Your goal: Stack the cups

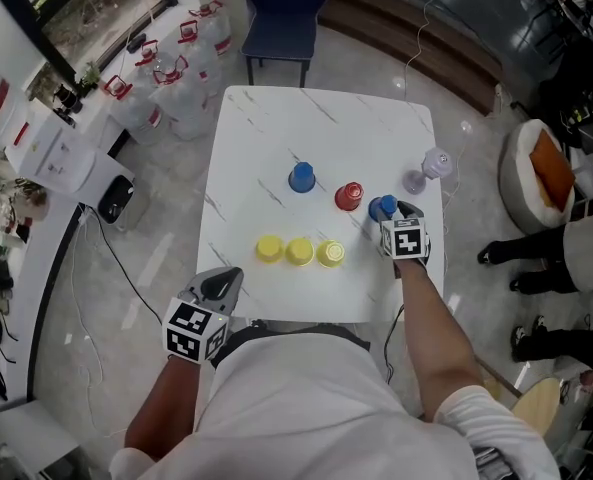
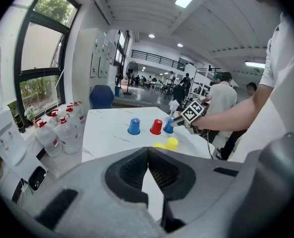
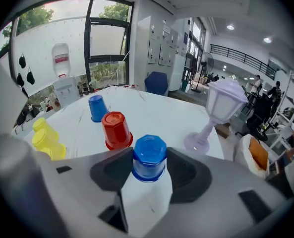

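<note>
An upturned blue cup (image 1: 381,208) (image 3: 149,157) stands on the white marble table (image 1: 276,128), near its right side. My right gripper (image 1: 391,211) (image 3: 149,152) is shut on it, a pad touching each side. Just left of it stands an upturned red cup (image 1: 349,196) (image 3: 116,129), and further left a second blue cup (image 1: 302,177) (image 3: 97,108). Three yellow cups (image 1: 299,251) (image 3: 45,138) form a row near the front edge. My left gripper (image 1: 226,276) (image 2: 147,150) hangs shut and empty off the table's front left corner.
A small white lantern-shaped lamp (image 1: 426,168) (image 3: 221,108) stands just right of the held cup. A blue chair (image 1: 281,13) sits at the table's far end. Water bottles (image 1: 176,78) stand on the floor to the left; people (image 1: 576,248) stand to the right.
</note>
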{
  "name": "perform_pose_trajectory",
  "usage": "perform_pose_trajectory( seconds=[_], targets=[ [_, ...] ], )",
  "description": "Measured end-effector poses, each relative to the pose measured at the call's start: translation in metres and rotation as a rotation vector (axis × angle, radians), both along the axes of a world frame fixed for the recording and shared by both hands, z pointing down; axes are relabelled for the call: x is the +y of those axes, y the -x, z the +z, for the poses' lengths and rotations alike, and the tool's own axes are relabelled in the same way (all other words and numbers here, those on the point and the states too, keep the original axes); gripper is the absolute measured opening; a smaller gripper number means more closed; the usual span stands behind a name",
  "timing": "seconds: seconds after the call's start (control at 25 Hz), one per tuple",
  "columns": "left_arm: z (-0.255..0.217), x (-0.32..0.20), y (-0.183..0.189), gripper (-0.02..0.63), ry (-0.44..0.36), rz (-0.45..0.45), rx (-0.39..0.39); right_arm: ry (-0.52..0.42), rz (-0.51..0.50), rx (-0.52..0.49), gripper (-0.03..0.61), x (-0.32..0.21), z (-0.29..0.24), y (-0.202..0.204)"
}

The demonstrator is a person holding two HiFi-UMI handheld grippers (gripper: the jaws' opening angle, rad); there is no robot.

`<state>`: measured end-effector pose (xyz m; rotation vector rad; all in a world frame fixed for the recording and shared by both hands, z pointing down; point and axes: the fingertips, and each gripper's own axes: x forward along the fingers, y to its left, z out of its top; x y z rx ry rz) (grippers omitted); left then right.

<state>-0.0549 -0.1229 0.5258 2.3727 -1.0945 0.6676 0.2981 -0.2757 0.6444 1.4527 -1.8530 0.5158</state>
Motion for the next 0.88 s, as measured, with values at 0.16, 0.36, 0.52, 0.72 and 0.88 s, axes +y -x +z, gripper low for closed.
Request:
perform_pose_trajectory(
  seconds=[0.16, 0.36, 0.52, 0.72, 0.88],
  targets=[
    [0.001, -0.004, 0.0, 0.008, -0.002, 0.015, 0.006, -0.026, 0.002, -0.008, 0.215, 0.004, -0.015, 0.004],
    [-0.002, -0.011, -0.004, 0.008, -0.012, 0.055, 0.023, -0.085, -0.011, -0.028, 0.215, 0.018, -0.054, 0.019],
    [-0.001, -0.014, -0.009, 0.008, -0.021, 0.092, 0.035, -0.137, -0.045, -0.056, 0.215, 0.036, -0.092, 0.044],
    [0.0, -0.015, -0.009, 0.008, -0.03, 0.127, 0.046, -0.156, -0.158, -0.091, 0.215, 0.066, -0.126, 0.1],
    [0.001, -0.013, -0.01, 0.008, -0.031, 0.149, 0.05, -0.13, -0.279, -0.097, 0.215, 0.084, -0.126, 0.155]
  ],
)
